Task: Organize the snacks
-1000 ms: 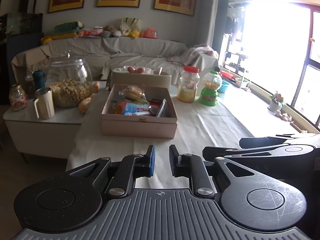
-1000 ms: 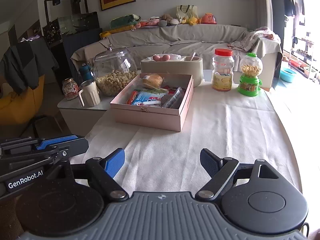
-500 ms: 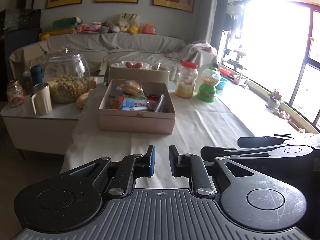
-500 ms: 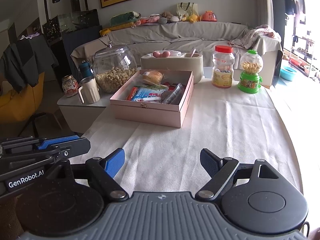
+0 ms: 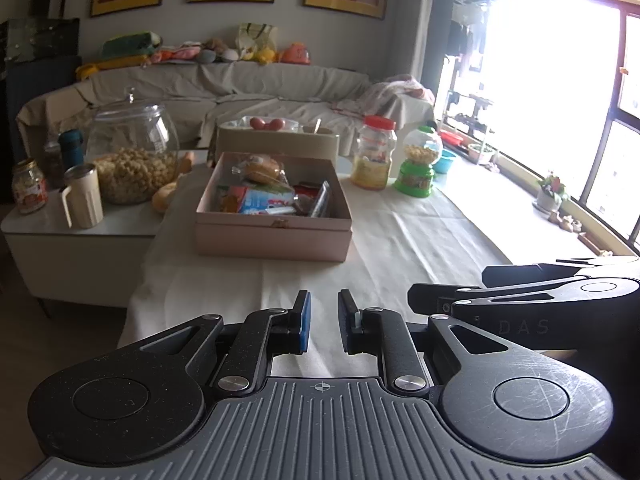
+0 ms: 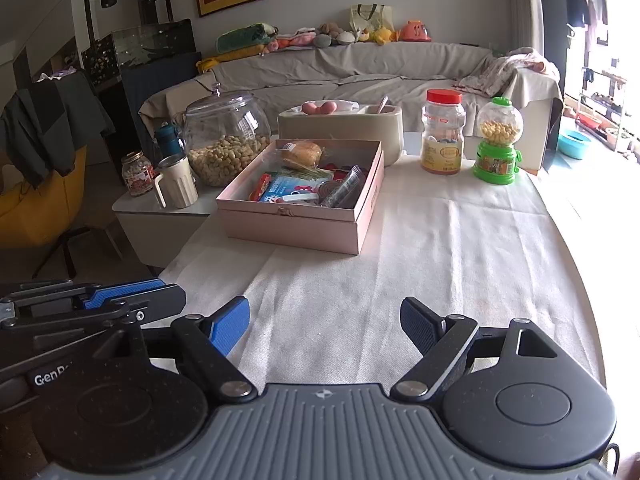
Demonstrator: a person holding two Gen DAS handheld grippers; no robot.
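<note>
An open pink box stands on the cloth-covered table, well ahead of both grippers. It holds several snacks, among them a bagged bread roll and a blue packet. In the right wrist view the pink box sits ahead and to the left, with the bread roll at its back. My left gripper hovers over the near table edge, shut to a narrow slit with nothing in it. My right gripper is open and empty beside it.
On a low side table to the left stand a glass peanut jar, a cream mug and a small jar. Behind the box are a beige container with eggs, a red-lidded jar and a green candy dispenser. A covered sofa lies beyond.
</note>
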